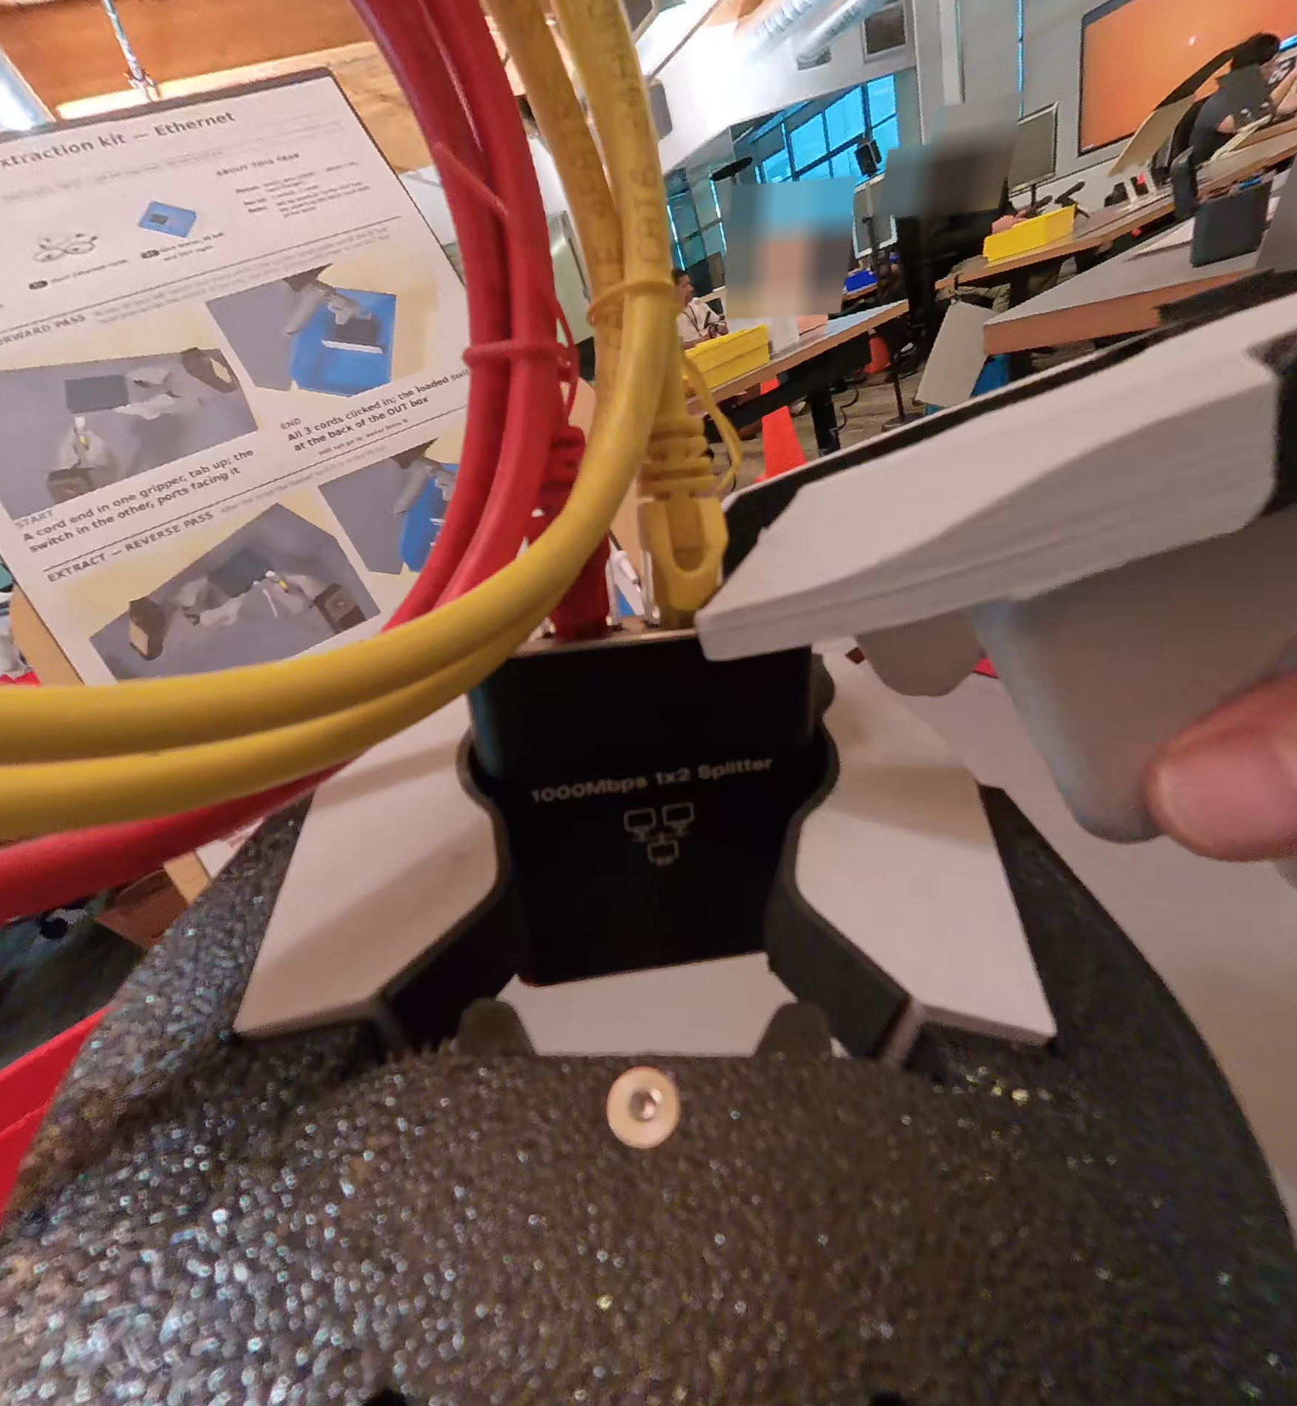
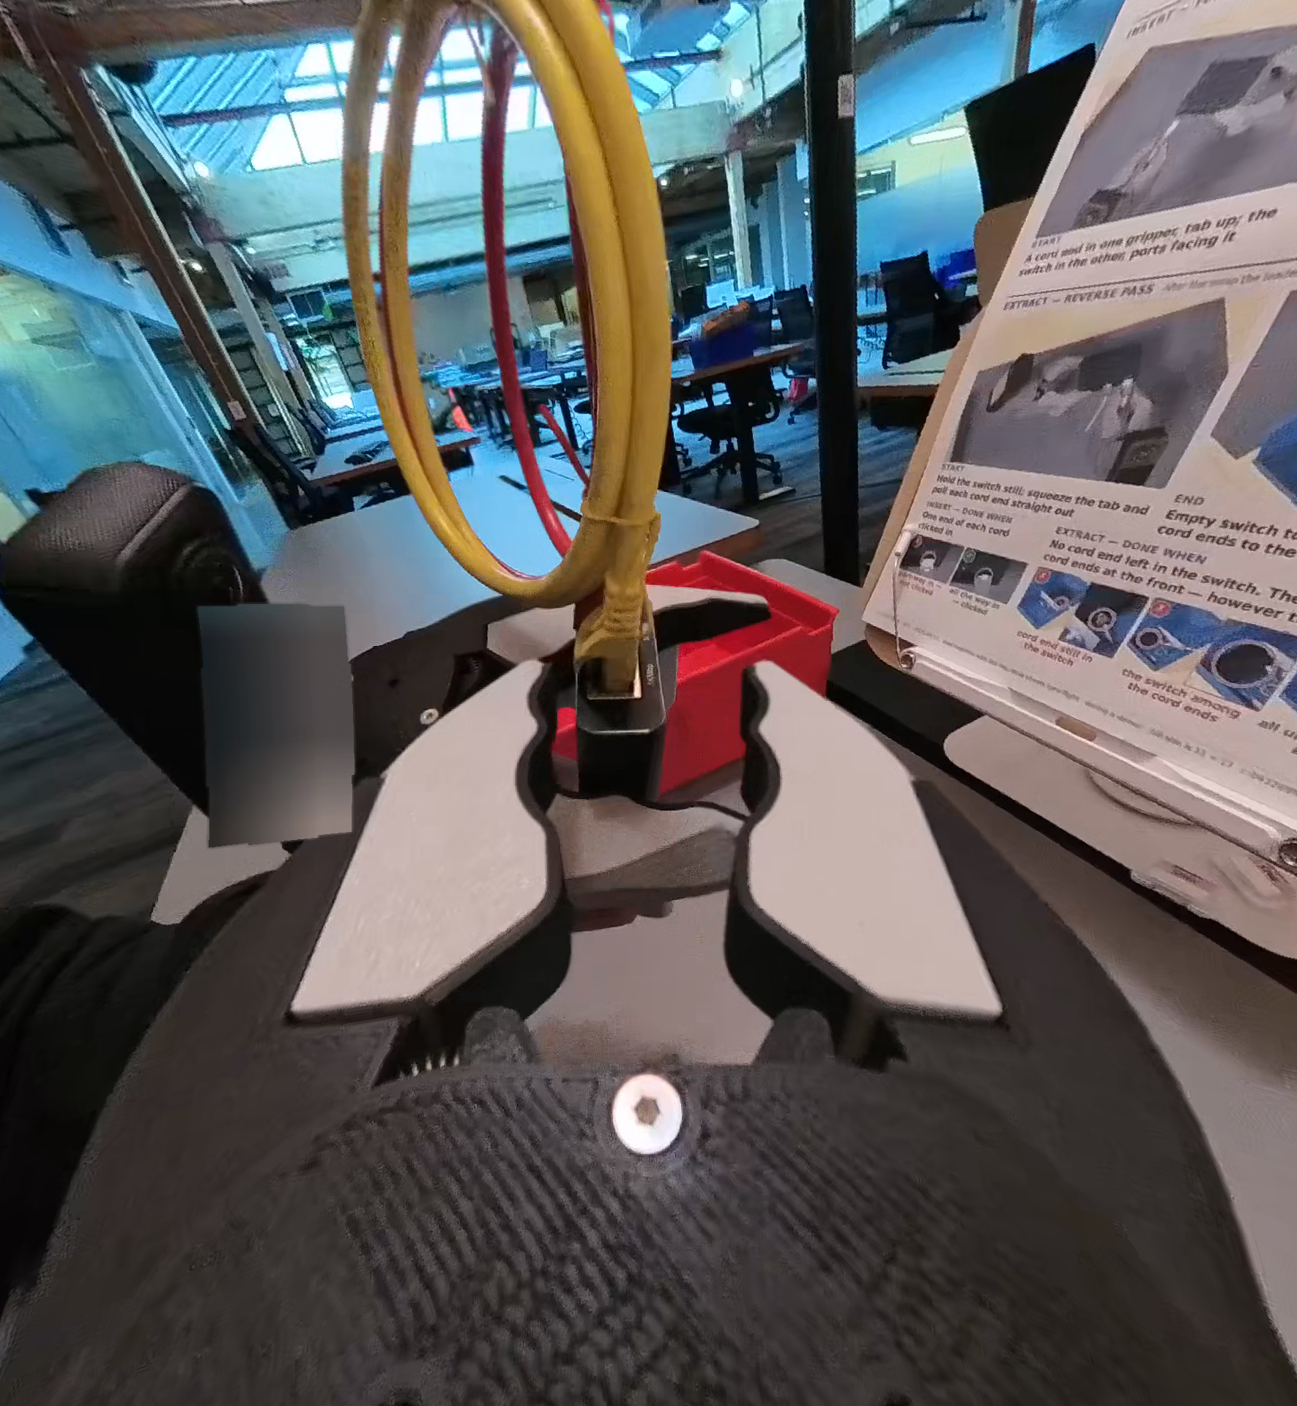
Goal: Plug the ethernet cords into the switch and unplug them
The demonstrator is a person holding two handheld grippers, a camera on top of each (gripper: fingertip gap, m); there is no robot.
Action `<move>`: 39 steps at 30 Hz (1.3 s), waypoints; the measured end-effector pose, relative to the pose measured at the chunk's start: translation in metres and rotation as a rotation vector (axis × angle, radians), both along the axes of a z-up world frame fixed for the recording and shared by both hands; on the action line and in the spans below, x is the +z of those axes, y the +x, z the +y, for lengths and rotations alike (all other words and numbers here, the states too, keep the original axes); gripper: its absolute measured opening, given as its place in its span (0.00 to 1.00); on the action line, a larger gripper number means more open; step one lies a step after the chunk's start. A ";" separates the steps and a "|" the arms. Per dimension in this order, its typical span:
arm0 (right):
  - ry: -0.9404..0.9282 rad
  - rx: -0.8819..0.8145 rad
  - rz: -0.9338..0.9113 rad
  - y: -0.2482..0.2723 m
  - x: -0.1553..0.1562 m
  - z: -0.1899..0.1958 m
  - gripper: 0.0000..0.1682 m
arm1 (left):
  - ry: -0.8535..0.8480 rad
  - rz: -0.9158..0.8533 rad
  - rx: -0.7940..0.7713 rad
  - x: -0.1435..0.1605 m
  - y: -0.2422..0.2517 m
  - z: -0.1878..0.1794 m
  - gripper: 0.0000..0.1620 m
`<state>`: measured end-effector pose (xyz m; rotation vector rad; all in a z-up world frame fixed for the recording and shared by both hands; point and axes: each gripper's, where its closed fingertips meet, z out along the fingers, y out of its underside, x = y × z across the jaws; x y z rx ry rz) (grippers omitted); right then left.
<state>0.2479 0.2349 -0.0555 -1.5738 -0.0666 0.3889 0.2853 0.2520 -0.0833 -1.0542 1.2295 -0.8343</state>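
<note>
My left gripper (image 1: 649, 761) is shut on the black switch (image 1: 645, 860) and holds it ports up. A yellow cord's plug (image 1: 679, 548) and a red cord's plug (image 1: 580, 578) sit in its ports, and both cords loop upward as tied coils. In the right wrist view my right gripper (image 2: 645, 685) is open, its fingers on either side of the switch (image 2: 618, 730) just below the yellow plug (image 2: 618, 616), not touching it. One right gripper finger (image 1: 972, 525) reaches in from the right, its tip beside the yellow plug.
A printed instruction sheet (image 1: 173, 342) stands on a stand behind the cords and shows at the right in the right wrist view (image 2: 1162, 380). A red bin (image 2: 774, 631) sits on the grey table (image 2: 401, 548) behind the switch. A thumb (image 1: 1238, 784) rests on the right gripper. There is about 4 centimeters between the tips of the two grippers.
</note>
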 end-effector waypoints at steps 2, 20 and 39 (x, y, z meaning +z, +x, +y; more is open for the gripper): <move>0.031 0.031 0.023 -0.007 0.005 0.001 0.22 | 0.011 -0.007 0.001 0.001 -0.001 0.001 0.48; 0.045 0.054 0.101 -0.004 0.000 0.003 0.09 | -0.001 0.072 0.030 -0.012 0.003 0.007 0.48; 0.068 0.141 0.031 -0.021 0.010 -0.005 0.09 | 0.154 -0.074 -0.019 0.009 -0.005 -0.002 0.48</move>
